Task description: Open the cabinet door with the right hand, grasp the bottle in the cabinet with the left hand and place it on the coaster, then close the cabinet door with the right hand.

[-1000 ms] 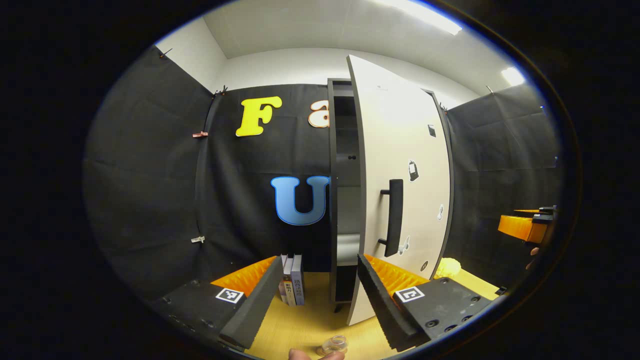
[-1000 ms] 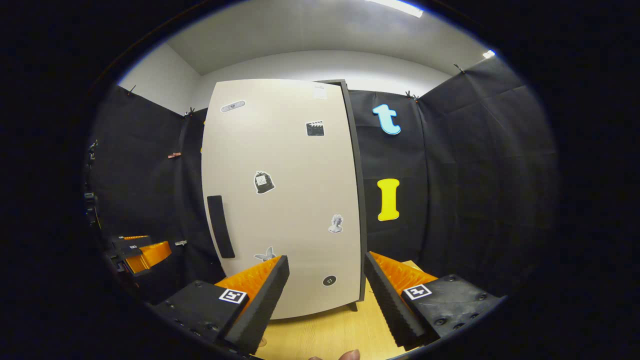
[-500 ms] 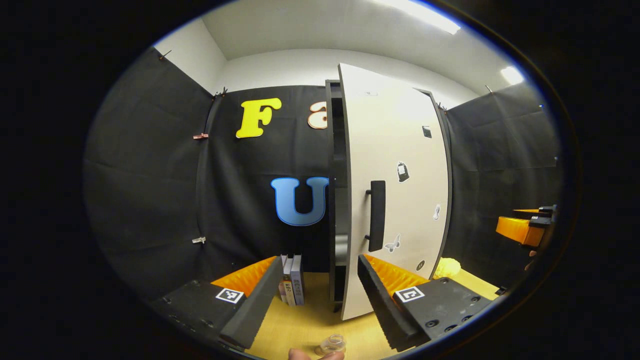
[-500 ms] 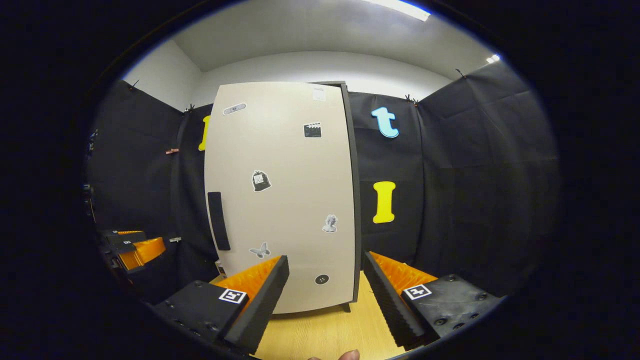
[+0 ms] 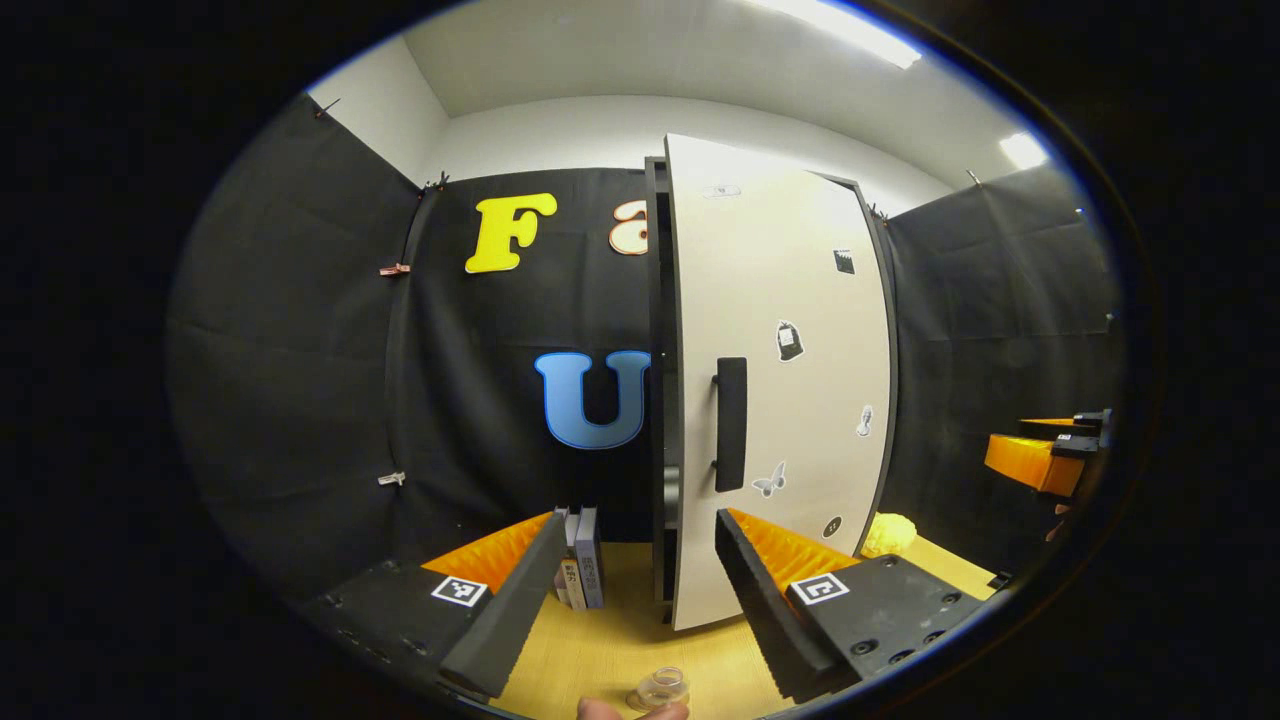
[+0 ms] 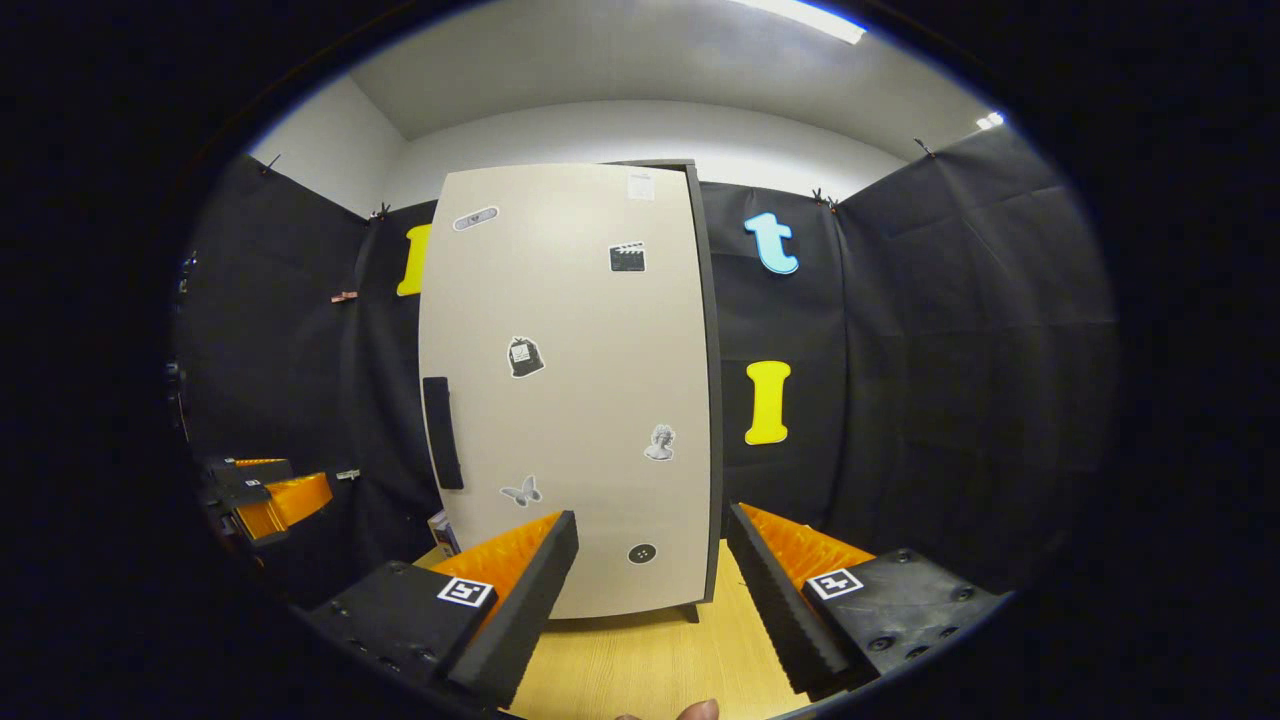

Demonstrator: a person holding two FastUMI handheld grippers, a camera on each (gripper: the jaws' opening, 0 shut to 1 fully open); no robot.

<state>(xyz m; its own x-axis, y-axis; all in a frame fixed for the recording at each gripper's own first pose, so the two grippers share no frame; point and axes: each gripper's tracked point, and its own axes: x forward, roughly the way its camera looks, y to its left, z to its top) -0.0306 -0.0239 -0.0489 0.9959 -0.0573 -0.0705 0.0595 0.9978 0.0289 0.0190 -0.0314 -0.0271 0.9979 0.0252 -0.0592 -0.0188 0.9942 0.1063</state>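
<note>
The left hand-held gripper (image 5: 630,600) has its fingers spread wide with nothing between them, poised above the wooden worktop (image 5: 610,650). Just below the gap, at the bottom edge of the left gripper view, stands the clear bottle (image 5: 662,688); whether a coaster lies beneath it cannot be told. A fingertip (image 5: 598,709) shows just beside it. Beyond the fingers a few books (image 5: 580,570) stand upright on the worktop against the cabinet's left side. The cabinet (image 5: 660,380) rises straight ahead, and from this angle its pale door (image 5: 790,400) stands slightly ajar — a narrow dark slit runs between the door's left edge and the frame. The black handle (image 5: 730,424) sits near that edge, with small stickers scattered over the panel. A yellow crumpled object (image 5: 890,535) lies on the worktop at the cabinet's right, and the right hand-held gripper (image 5: 1045,460) shows far off at the right edge.

The right hand-held gripper (image 6: 650,600) is likewise wide open and holds nothing, well apart from the door. Its view faces the door (image 6: 580,400) nearly square on, so the slit seen from the other side is hidden here — only the flat panel, the handle (image 6: 442,432) at its left and the stickers appear. The left hand-held gripper (image 6: 265,495) shows at the far left edge.
</note>
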